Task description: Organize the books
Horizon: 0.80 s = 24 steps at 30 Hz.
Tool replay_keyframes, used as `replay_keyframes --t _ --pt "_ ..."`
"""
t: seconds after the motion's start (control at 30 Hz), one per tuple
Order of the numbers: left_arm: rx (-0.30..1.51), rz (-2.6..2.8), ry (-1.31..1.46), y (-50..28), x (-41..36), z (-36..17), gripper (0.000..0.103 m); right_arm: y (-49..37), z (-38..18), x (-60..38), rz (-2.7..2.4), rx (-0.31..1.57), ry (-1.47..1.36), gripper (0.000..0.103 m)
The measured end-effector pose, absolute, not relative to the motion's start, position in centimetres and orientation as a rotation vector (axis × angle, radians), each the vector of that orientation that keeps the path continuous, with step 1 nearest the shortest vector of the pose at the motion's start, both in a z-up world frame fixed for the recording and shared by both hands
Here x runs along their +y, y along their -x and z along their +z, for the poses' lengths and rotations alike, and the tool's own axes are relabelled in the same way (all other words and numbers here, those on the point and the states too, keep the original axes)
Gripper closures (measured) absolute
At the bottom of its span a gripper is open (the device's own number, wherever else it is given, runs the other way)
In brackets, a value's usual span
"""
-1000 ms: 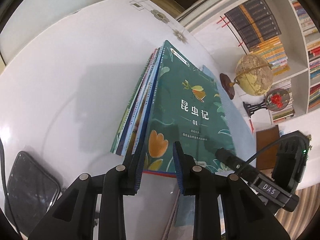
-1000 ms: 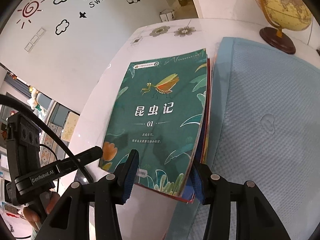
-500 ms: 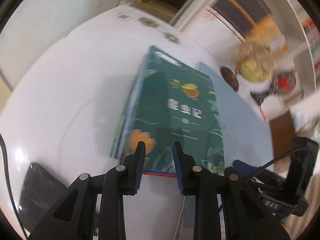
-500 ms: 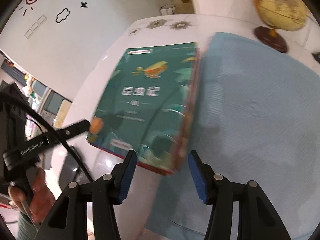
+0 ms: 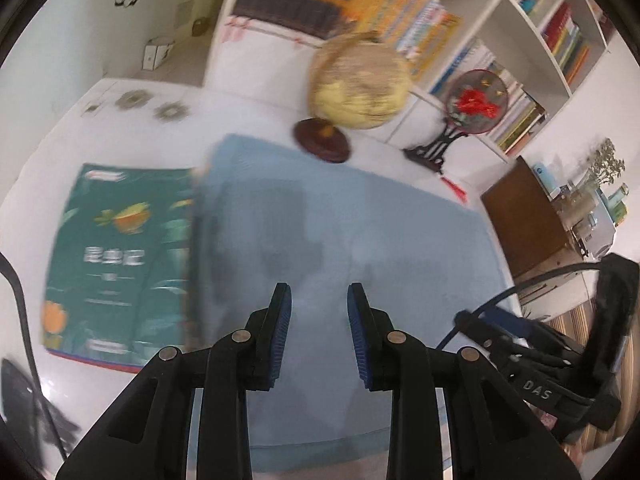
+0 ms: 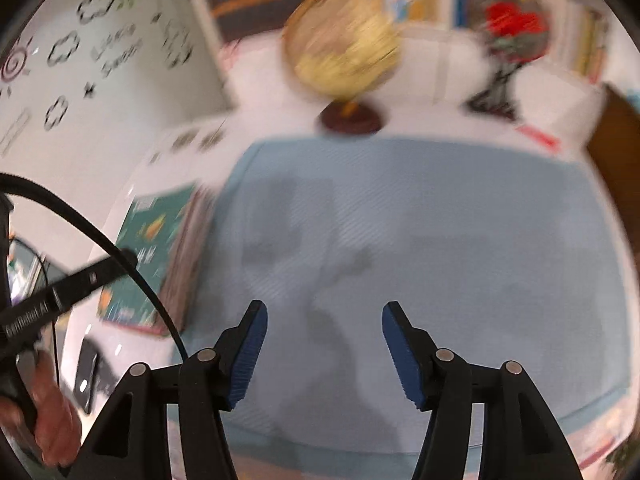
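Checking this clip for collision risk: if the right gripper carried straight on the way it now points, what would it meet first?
Most likely the pale blue textured mat on the white table: the right gripper, jaws opening with nothing between them, aims down at its bare middle. The frame is blurred, so depth is uncertain.

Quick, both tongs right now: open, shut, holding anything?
Left tongs: jaws narrowly apart, empty, over the blue mat.
Right tongs: opening, nothing between them, also over the mat.

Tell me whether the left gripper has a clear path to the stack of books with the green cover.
Probably yes: the left gripper is empty above the blue mat, and nothing lies between it and the green-covered book stack beside the mat.
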<state>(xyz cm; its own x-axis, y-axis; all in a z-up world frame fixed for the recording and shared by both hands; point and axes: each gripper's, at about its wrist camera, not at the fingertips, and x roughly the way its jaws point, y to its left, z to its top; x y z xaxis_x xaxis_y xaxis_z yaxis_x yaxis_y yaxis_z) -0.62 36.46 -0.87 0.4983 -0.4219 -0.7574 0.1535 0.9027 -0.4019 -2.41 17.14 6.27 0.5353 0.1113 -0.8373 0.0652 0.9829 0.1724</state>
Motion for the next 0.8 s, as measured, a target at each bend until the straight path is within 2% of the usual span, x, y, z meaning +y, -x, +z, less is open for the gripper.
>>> replay_keyframes --t 0.07,0.1,0.2,0.3,0.4,0.47,0.53,0.57,0.8 --pt "0.986 -0.339 0.314 0.9 33.3 0.3 0.077 3.2 8.0 14.9 -0.037 0.937 -0.160 0.021" --pt "0.982 -0.337 0.333 1.2 31.8 0.7 0.077 3.6 9.1 13.6 -0.071 0.886 -0.135 0.019" --pt "0.986 -0.356 0.345 2.1 27.2 1.7 0.077 4.3 11.0 10.8 -0.139 0.803 -0.059 0.014" --pt "0.972 -0.357 0.282 2.6 23.0 2.6 0.076 4.2 11.7 8.4 -0.143 0.796 -0.038 0.013" --pt "0.957 -0.324 0.236 3.3 20.0 3.1 0.070 4.0 11.5 5.9 -0.110 0.818 -0.087 0.013" --pt "0.965 -0.295 0.226 3.8 18.6 2.7 0.060 3.9 10.7 4.7 -0.110 0.825 -0.104 0.013" --pt "0.981 -0.302 0.227 4.0 17.8 2.1 0.032 4.3 10.2 3.5 -0.114 0.828 -0.114 0.013" --pt "0.981 -0.298 0.230 4.2 17.3 2.0 0.029 4.3 9.9 2.6 -0.119 0.825 -0.119 0.013" --pt "0.925 -0.267 0.140 4.4 13.3 2.5 0.029 4.2 9.6 -1.7 -0.132 0.786 -0.169 0.013"
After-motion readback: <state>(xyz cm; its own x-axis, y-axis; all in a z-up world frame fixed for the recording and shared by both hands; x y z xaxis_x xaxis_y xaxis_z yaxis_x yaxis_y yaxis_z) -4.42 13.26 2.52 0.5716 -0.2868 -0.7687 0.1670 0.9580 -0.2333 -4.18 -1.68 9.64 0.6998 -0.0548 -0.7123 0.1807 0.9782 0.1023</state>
